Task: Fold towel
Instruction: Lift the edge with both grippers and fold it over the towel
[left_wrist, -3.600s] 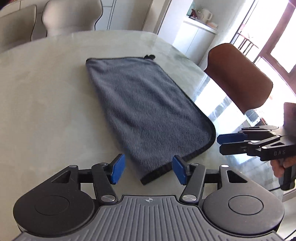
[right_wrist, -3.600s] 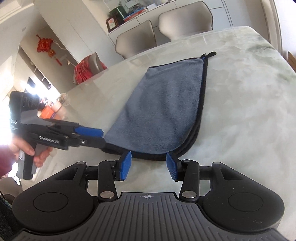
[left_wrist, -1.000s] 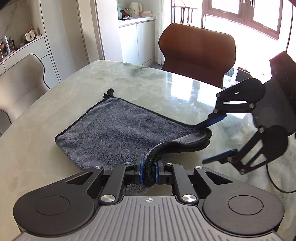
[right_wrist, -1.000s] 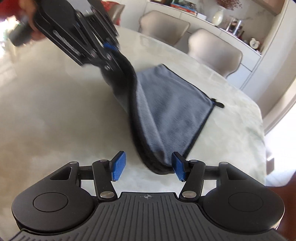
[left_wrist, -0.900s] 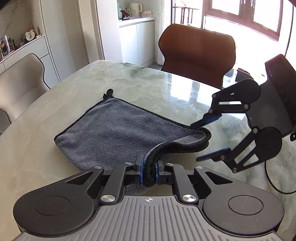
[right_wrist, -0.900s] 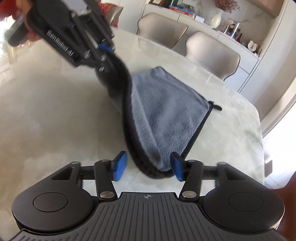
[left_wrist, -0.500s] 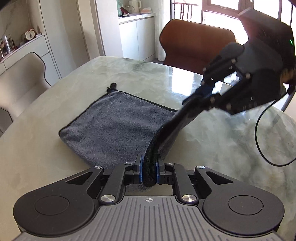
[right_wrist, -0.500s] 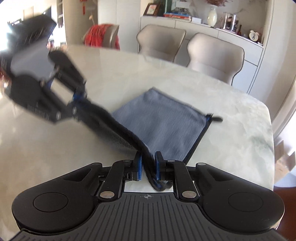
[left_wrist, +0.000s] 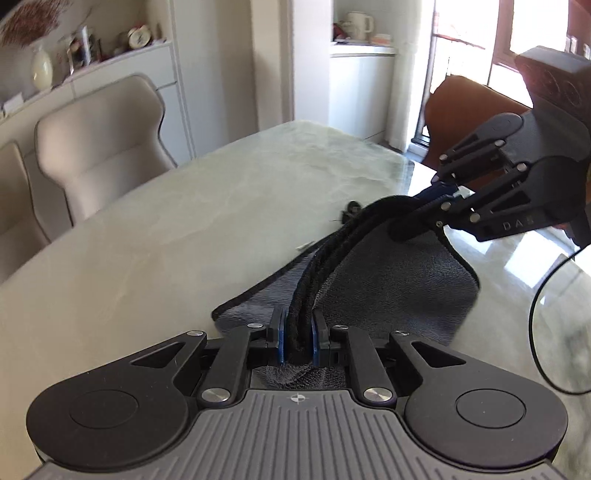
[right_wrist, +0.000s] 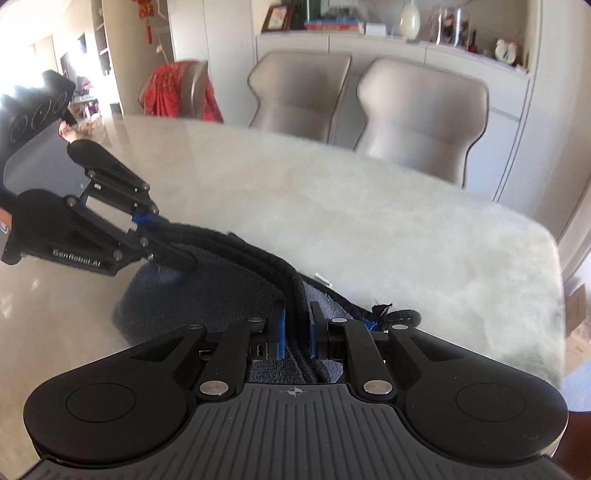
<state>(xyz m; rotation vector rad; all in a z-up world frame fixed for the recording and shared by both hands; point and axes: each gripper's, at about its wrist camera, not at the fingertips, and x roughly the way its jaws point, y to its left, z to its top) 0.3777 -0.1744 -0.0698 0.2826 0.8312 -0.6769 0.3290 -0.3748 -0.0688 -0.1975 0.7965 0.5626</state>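
A grey towel (left_wrist: 399, 288) with black trim lies partly on the pale marble table (left_wrist: 155, 229). My left gripper (left_wrist: 297, 341) is shut on the towel's black edge. My right gripper (right_wrist: 295, 334) is shut on the same edge further along; it shows at the right of the left wrist view (left_wrist: 439, 197). The held edge (right_wrist: 236, 245) stretches taut between the two grippers, lifted above the rest of the towel, which is doubled over underneath. The left gripper shows at the left of the right wrist view (right_wrist: 146, 218). A hanging loop (right_wrist: 400, 315) sticks out at the towel's corner.
Beige chairs (right_wrist: 417, 122) stand along the far side of the table. A brown chair (left_wrist: 469, 110) stands at the right end. A black cable (left_wrist: 539, 317) hangs by the right gripper. Cabinets and shelves line the walls behind.
Both grippers have carried the held edge up and across over the towel toward its far edge. The right gripper had closed on the edge just before.
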